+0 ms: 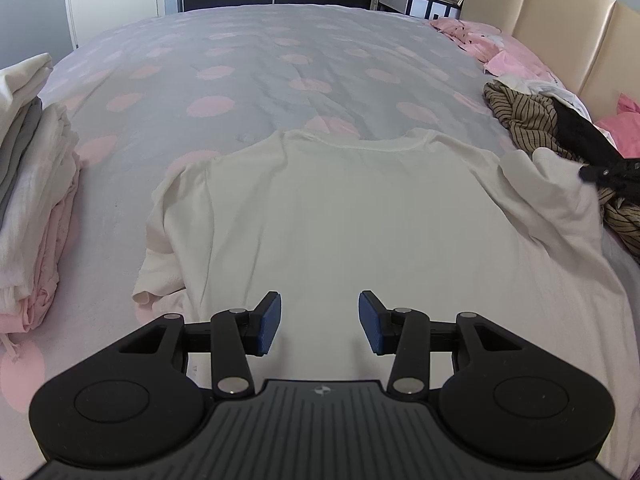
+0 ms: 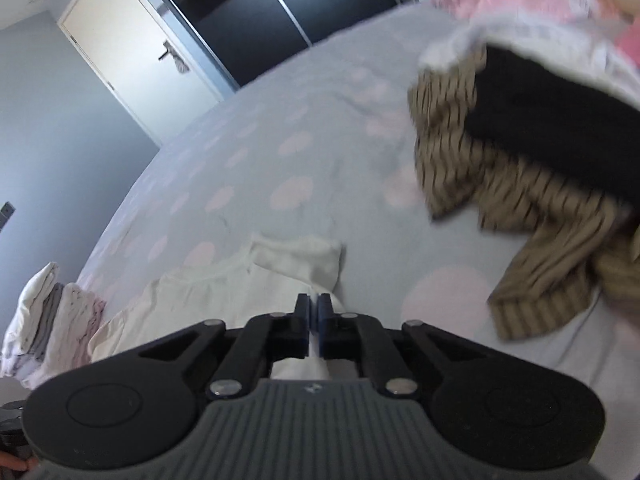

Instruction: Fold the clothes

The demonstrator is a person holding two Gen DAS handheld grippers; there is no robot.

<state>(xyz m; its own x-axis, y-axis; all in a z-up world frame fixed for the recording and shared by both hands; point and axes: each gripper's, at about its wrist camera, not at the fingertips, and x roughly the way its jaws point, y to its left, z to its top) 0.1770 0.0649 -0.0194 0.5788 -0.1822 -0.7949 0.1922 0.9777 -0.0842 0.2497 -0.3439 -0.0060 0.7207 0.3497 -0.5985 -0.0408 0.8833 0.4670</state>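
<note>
A white T-shirt (image 1: 340,208) lies spread flat on the bed, neck toward the far side, its left sleeve crumpled. My left gripper (image 1: 320,322) is open and empty, hovering over the shirt's lower middle. In the right wrist view my right gripper (image 2: 314,312) is shut on the shirt's right sleeve (image 2: 300,264), with white cloth pinched between its pads. The right gripper itself shows at the right edge of the left wrist view (image 1: 600,172) as a dark shape by the sleeve.
A stack of folded white, grey and pink clothes (image 1: 32,184) sits at the left of the bed. A heap of unfolded striped tan and black clothes (image 1: 560,128) lies at the right near the pink pillows (image 1: 516,60) and headboard (image 1: 560,20).
</note>
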